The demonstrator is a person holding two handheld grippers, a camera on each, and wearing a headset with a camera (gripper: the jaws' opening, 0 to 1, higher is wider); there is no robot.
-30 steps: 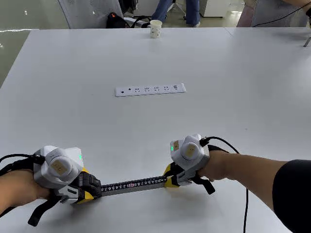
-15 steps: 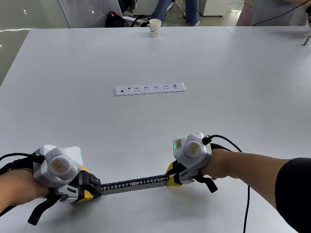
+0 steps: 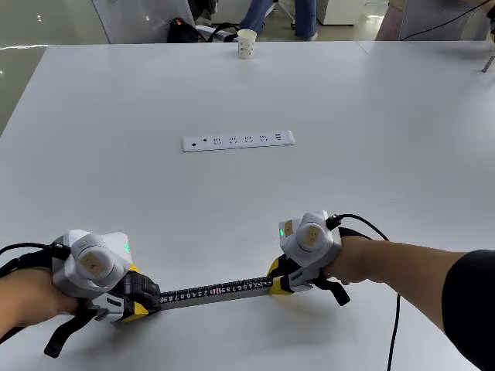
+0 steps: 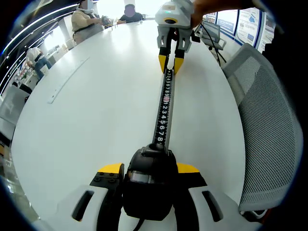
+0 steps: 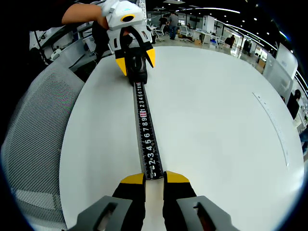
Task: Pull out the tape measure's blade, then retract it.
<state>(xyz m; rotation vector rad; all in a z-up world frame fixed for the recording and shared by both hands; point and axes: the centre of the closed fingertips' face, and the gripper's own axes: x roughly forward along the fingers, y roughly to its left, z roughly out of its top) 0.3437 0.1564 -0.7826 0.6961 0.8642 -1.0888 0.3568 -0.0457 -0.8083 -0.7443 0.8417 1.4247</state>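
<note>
The black tape measure case point(image 4: 148, 185) sits between the yellow-tipped fingers of my left gripper point(image 3: 138, 301), which is shut on it low on the white table near the front edge. Its numbered blade point(image 3: 216, 291) runs out to the right along the tabletop. My right gripper point(image 3: 276, 283) is shut on the blade's end point(image 5: 153, 174). In the right gripper view the blade point(image 5: 144, 130) stretches back to the case point(image 5: 136, 61) in the left gripper. In the left gripper view the blade point(image 4: 164, 108) leads to the right gripper point(image 4: 172, 60).
A white power strip point(image 3: 239, 141) lies mid-table beyond the grippers. A paper cup point(image 3: 247, 43) stands at the far edge. A grey mesh chair point(image 4: 269, 134) is beside the table. People sit and stand past the far end. A black cable point(image 3: 384, 255) trails from the right gripper.
My right gripper has slid a little to the right with the blade's end, so more of the blade is out. The left gripper and case have stayed put.
</note>
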